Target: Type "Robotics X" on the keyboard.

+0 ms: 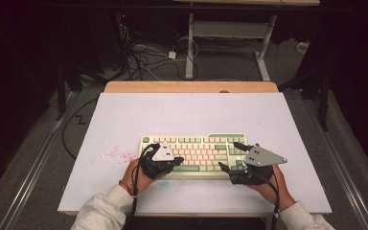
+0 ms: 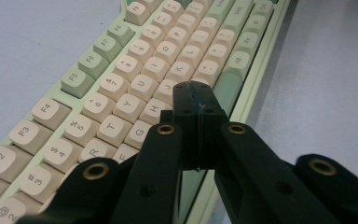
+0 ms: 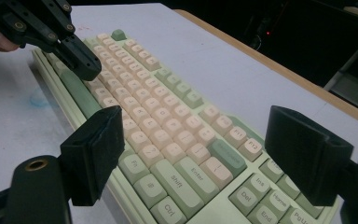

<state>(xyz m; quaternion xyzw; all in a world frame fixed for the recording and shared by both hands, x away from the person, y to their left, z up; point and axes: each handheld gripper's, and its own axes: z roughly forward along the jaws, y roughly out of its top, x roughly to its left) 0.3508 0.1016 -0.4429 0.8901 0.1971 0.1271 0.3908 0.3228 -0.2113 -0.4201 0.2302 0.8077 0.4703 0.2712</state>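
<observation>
Your desk (image 1: 124, 120), a broad pale lilac board with a light wooden strip along its far edge, lies under both tools. A patch of red speckles (image 1: 112, 154) marks the desk just off the outer side of your left tool.

The green-framed mechanical keyboard with cream and sage keys (image 1: 196, 148) sits on the desk directly beneath both tools, its long side running from one tool to the other. Your left tool is over its left end and your right tool over its right end.

Your right tool (image 1: 230, 155) carries a grey three-cornered plate on top. In the right gripper view this tool (image 3: 193, 154) stands wide, its two black pads well apart with nothing between them. Below the gap lie the Enter and Shift keys, and the navigation keys sit under the right-hand pad.

Your left tool (image 1: 175, 161) hovers over the lower left rows of the keyboard. In the left gripper view this tool (image 2: 197, 100) is closed, pads pressed flat together and gripping nothing. Its tip hangs just above the bottom letter row, near the H and J keys, with the long sage space bar (image 2: 228, 86) just beyond the tip.
</observation>
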